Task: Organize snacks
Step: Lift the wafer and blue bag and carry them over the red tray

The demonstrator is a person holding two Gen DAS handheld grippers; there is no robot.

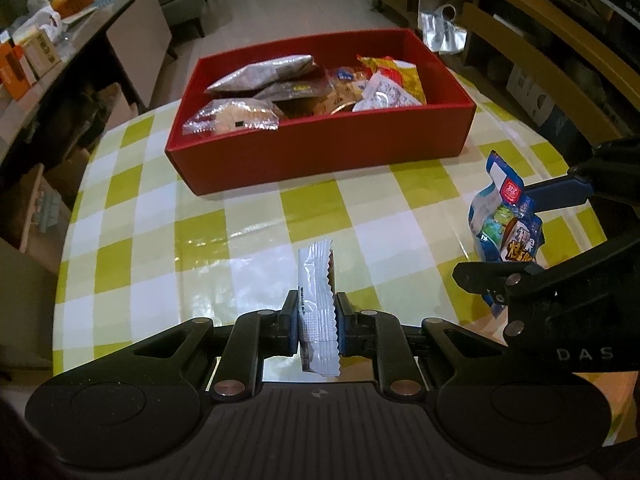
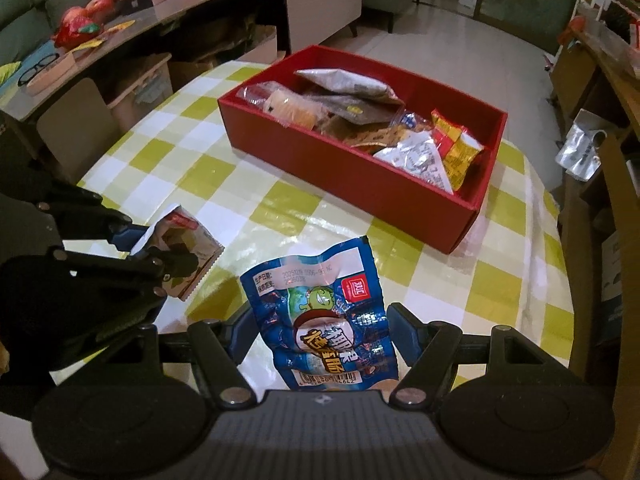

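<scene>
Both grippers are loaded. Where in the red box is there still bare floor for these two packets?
The red box shows bare floor in its far right corner, beyond the yellow packet. Its left and middle are crowded with packets. The checked tablecloth before the box is bare too.

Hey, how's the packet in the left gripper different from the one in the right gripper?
The white packet is slim, with zigzag ends; the blue packet is broader and crinkled, with a cartoon print and a red logo. The left gripper has its jaws pinched tight on the white packet's flat faces; the right gripper's jaws stand wider, against the blue packet's side edges. Both packets are sealed, held above the checked tablecloth, short of the red box.
</scene>
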